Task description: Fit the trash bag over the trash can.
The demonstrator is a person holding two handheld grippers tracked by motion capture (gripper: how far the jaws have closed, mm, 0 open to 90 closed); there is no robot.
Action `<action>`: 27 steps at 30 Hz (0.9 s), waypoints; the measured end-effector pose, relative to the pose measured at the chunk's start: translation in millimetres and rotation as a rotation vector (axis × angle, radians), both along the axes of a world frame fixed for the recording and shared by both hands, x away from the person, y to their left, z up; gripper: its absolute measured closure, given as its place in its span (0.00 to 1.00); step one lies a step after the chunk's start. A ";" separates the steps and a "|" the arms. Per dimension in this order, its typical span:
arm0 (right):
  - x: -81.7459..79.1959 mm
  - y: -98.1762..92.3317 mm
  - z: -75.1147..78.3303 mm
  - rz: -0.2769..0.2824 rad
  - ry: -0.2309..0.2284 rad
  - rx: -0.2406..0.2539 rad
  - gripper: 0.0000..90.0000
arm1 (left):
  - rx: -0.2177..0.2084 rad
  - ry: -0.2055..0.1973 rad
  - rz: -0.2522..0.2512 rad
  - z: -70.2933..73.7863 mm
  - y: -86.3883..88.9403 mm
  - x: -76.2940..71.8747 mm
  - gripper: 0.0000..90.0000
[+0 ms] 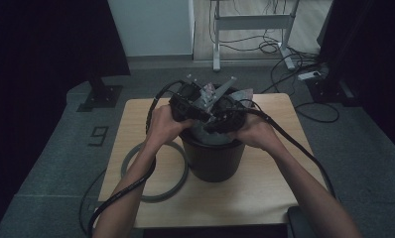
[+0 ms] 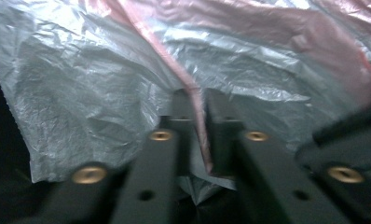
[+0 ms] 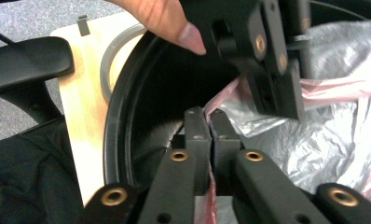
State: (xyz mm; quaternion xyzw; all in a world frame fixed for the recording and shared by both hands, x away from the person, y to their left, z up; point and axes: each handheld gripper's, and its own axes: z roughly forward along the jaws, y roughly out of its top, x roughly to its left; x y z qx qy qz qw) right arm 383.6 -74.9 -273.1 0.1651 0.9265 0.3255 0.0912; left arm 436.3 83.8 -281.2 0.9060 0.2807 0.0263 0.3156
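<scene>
While both my claws meet over the mouth of the black bucket (image 1: 214, 158), I have little free air between them. My left claw (image 1: 201, 110) is pinched shut on a pink-edged fold of the plastic bag (image 2: 104, 79); the left gripper view shows that pink strip running down between its two black pads. My right claw (image 3: 206, 122) is likewise clamped tight on the same film, a sliver of pink showing between its pads, just inside the bucket's rim. The other claw hangs close above it in the right gripper view, nearly touching.

The bucket stands near the middle of the wooden surface (image 1: 265, 198), a little toward its far edge, with bare board on its right side and along the near edge. A grey ring (image 1: 156, 194) lies flat just left of the bucket, reaching toward the near-left corner, so that side is tighter. Cables trail from both claws off the near edge.

The bag is thin, crinkled, translucent grey-white film with pink bands, bunched and creased. The bucket is smooth, round, dark plastic with a rolled lip. The surface is pale wood with rounded corners.
</scene>
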 end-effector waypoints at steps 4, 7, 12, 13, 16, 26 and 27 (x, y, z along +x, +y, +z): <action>3.9 -8.8 1.4 -0.031 0.011 0.008 0.81 | 0.006 -0.016 0.031 0.6 6.7 -0.5 0.99; 9.0 -22.0 6.4 -0.065 0.022 0.035 0.67 | -0.002 -0.023 0.046 2.5 13.7 -0.9 1.00; 17.1 -45.5 21.4 -0.137 0.022 0.079 0.59 | -0.018 -0.031 0.060 4.0 20.1 -2.4 0.99; 18.8 -49.5 24.2 -0.152 0.018 0.081 0.57 | -0.017 -0.029 0.057 4.0 20.7 -2.5 0.99; 24.1 -59.9 30.9 -0.211 0.001 0.090 0.52 | -0.021 -0.028 0.055 2.6 21.5 -3.9 0.99; 41.7 -66.9 18.9 -0.322 0.058 0.096 0.41 | -0.040 -0.038 0.046 4.8 22.5 -9.0 0.99; 42.4 -64.8 15.6 -0.319 0.070 0.093 0.41 | -0.042 -0.040 0.047 5.0 22.5 -9.4 0.99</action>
